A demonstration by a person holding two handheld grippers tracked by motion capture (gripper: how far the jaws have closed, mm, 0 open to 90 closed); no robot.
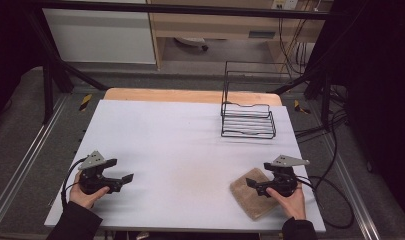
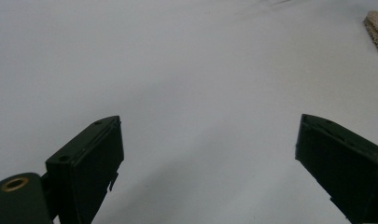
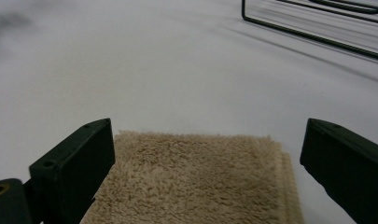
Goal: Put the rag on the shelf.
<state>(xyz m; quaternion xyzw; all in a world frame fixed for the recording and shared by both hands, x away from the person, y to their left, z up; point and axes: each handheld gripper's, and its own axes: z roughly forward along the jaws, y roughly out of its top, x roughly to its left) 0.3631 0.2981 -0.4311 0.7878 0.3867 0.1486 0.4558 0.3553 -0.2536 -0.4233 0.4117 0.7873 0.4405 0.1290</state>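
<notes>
A folded beige towel (image 1: 250,194) lies flat on the white table (image 1: 180,145) near the front right corner. My right gripper (image 1: 255,184) hovers over the towel, held by a hand, its jaws wide apart; in the right gripper view the towel (image 3: 196,179) lies between and below the open jaws, with nothing gripped. My left gripper (image 1: 124,181) sits at the front left of the table, open, pointing right over bare tabletop. In the left gripper view the towel's edge (image 2: 377,28) appears far off at the top right.
A black wire rack (image 1: 247,112) stands at the back right of the table; its lower frame (image 3: 312,28) shows ahead in the right gripper view. Cables (image 1: 335,195) trail off the right side. A wooden board edge (image 1: 190,95) borders the table's far side.
</notes>
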